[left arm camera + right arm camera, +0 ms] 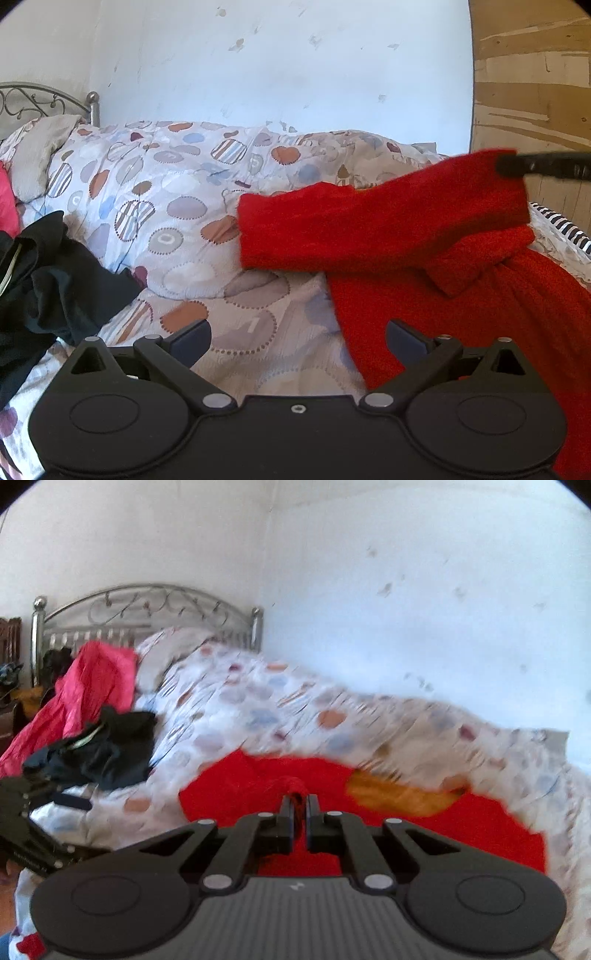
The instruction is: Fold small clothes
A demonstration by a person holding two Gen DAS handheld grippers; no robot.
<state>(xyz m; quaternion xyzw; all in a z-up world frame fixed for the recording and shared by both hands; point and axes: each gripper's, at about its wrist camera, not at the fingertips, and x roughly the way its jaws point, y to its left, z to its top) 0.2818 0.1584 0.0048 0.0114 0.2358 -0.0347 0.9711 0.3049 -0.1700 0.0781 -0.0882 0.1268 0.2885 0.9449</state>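
Note:
A red knitted sweater lies on the bed at the right of the left wrist view. Its sleeve is held up off the cover and stretches leftward. At the sleeve's upper right end, my right gripper pinches the cuff. In the right wrist view the right gripper is shut on a bunch of red fabric, with the sweater spread below it. My left gripper stands open over the cover, just left of the sweater's edge, with nothing between its fingers. It also shows at the left edge of the right wrist view.
A crumpled black garment lies at the left, with a pink cloth behind it near the metal headboard. The patterned duvet bulges along the wall. A wooden panel stands at the right.

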